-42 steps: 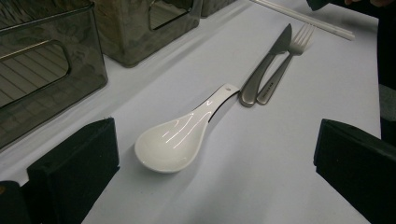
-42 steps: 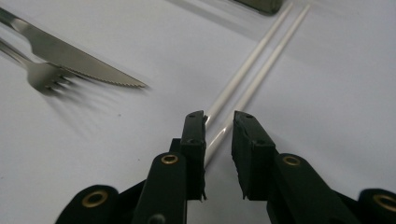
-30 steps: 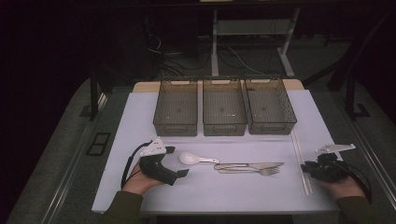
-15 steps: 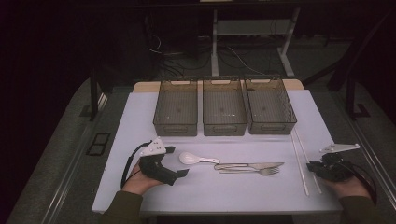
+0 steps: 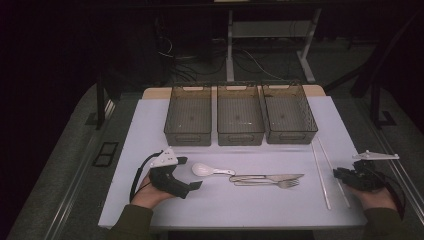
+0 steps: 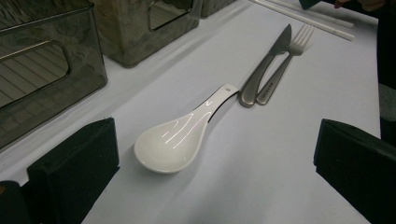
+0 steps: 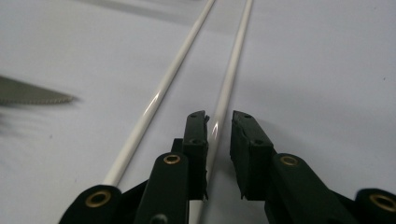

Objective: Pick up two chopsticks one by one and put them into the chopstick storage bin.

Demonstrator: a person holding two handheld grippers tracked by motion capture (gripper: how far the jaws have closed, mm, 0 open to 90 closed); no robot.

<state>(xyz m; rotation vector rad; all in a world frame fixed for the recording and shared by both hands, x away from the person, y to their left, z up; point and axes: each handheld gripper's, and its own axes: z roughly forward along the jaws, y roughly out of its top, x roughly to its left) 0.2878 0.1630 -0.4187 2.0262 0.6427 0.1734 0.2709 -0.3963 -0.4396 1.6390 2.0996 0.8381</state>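
The right claw stands narrow, astride one thin white chopstick on the white worktop, not yet clamped. The chopstick's long axis runs straight ahead between the jaws.

Spoon lies left of knife, chopsticks right.

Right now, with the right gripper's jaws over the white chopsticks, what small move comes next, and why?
Probably lower slightly and close: the right gripper straddles one thin white chopstick, narrow gaps showing either side, its pads not yet pressing. The second white chopstick lies outside its jaws.
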